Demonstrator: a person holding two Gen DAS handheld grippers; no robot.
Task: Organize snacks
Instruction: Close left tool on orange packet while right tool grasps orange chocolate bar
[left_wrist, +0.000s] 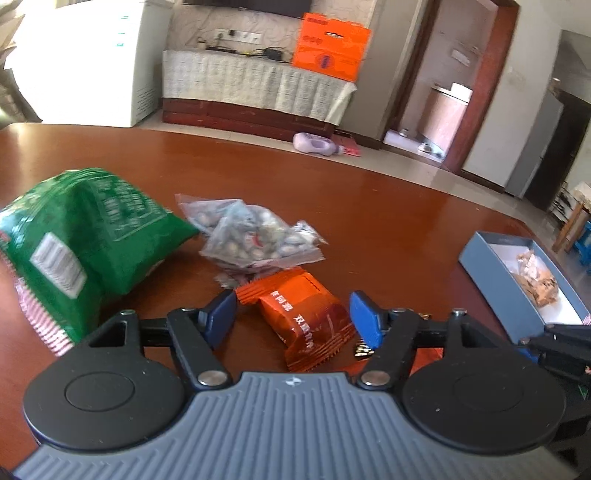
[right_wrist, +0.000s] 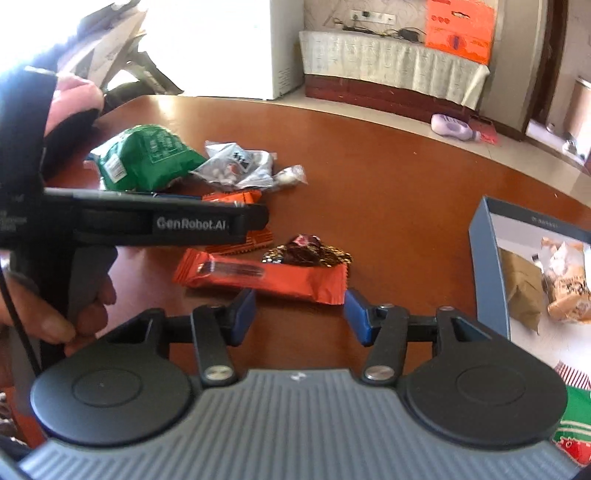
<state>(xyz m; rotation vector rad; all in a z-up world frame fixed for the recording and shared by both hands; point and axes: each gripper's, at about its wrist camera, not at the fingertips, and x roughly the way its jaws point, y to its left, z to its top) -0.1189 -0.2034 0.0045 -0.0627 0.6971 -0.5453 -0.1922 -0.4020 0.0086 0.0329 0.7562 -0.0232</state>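
Both grippers were open and held nothing. Left gripper (left_wrist: 291, 314) hung over a small orange pack (left_wrist: 306, 321) on the table (left_wrist: 388, 221), pads apart on each side, not touching. Right gripper (right_wrist: 300, 315) waited just short of a long orange bar (right_wrist: 266, 277). Both snacks looked light, crinkly and slippery, so grab the fat middle, not the thin ends. The box (right_wrist: 487, 258) sat at the right, cut off at the edge.

Bright daylight from the upper left blows out the white cabinet (left_wrist: 92, 62) in both views and glares off the table (left_wrist: 369, 206), while the green bag (left_wrist: 85, 236) is motion-blurred and fisheye distortion bends the table's edge and the doorway (left_wrist: 465, 85).
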